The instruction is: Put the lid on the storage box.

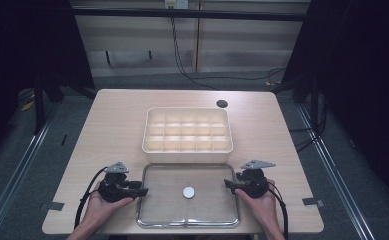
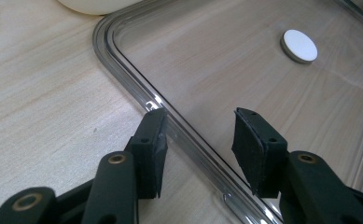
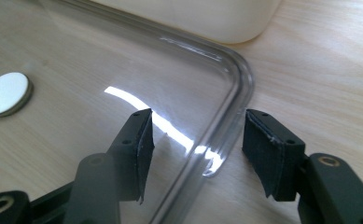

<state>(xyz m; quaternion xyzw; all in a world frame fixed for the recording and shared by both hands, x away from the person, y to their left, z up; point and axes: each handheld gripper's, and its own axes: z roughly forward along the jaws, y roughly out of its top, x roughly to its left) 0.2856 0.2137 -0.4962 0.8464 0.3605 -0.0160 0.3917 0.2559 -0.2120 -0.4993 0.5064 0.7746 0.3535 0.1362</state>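
A clear plastic tray (image 1: 149, 220) lies near the table's front edge, and a small white disc (image 1: 188, 192) rests in its middle. My left gripper (image 1: 143, 191) is open at the tray's left rim (image 2: 137, 88), one jaw on each side of it. My right gripper (image 1: 227, 184) is open at the tray's right rim (image 3: 237, 88), straddling it the same way. The white disc (image 2: 300, 45) lies well ahead of the left jaws, and the disc (image 3: 5, 93) sits off to the left in the right gripper view. A hand holds each gripper.
A cream compartment box (image 1: 187, 131) with several empty cells stands just behind the tray. A dark round hole (image 1: 222, 103) marks the table at back right. Bare wood (image 1: 117, 115) flanks the tray and box.
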